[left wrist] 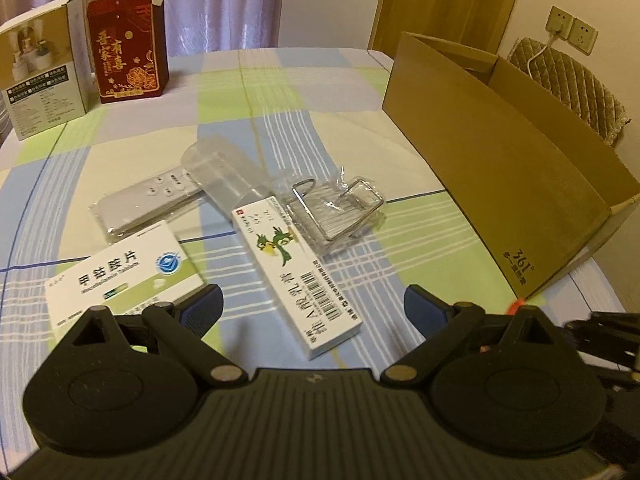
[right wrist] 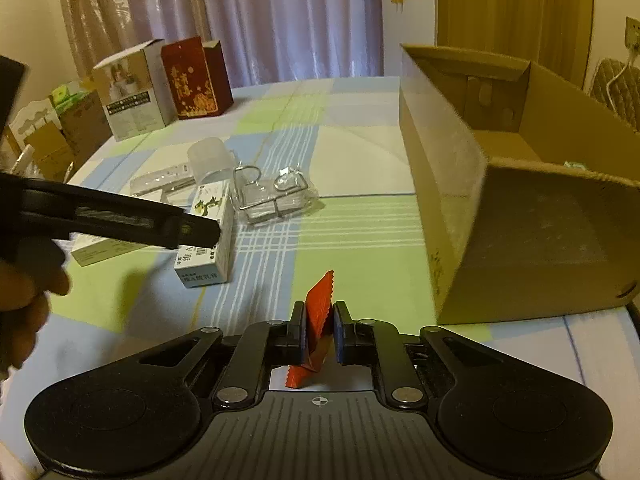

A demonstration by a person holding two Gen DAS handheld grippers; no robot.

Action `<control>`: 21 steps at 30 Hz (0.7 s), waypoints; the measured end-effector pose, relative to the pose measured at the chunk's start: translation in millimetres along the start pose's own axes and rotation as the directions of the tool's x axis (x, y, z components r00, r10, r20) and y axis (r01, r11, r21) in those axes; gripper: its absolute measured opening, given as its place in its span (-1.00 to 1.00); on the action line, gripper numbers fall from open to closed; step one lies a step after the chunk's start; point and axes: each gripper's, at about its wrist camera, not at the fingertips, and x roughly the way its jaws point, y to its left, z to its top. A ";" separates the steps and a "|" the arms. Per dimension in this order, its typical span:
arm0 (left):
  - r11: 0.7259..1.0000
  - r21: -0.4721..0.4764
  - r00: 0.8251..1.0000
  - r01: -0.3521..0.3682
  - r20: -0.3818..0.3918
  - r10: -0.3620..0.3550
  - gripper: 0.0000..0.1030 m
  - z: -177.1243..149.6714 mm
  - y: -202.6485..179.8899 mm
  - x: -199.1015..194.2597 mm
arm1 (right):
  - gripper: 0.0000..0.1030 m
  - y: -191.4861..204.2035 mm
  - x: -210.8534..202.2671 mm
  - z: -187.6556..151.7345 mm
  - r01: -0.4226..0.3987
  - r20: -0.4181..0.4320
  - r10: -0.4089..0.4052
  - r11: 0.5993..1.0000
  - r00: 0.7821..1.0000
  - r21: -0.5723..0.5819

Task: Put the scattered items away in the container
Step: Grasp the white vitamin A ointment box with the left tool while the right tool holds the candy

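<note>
— Checked tablecloth (left wrist: pixel 320 92): how many medicine boxes?
— Two: one long (left wrist: pixel 296 272), one flat (left wrist: pixel 120 276).
— And the sachet?
— One red sachet (right wrist: pixel 319 312), zigzag-edged, pinched in the right gripper (right wrist: pixel 319 334) beside the cardboard box (right wrist: pixel 444 184); left gripper (left wrist: pixel 312 304) spread wide, holding nothing

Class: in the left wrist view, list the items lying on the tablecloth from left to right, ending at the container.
Flat medicine box → long ointment box → bagged wire rack → cardboard box.
</note>
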 end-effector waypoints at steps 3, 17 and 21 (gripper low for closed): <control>1.000 0.010 1.000 -0.010 -0.016 0.010 0.80 1.2 -4.2 11.7 | -0.71 -3.2 -5.1 -0.1 -0.002 0.014 0.002 1.000 1.000 -0.012; 0.996 0.055 0.987 -0.065 -0.144 0.072 -0.23 -24.1 -6.6 13.9 | -0.71 -11.4 -8.2 2.3 -0.014 0.020 0.014 1.000 1.000 0.006; 0.996 0.071 0.982 -0.060 -0.176 0.072 -0.16 -43.0 -9.3 -2.3 | -0.71 -10.9 -13.3 3.0 -0.029 0.022 0.028 0.999 0.999 0.020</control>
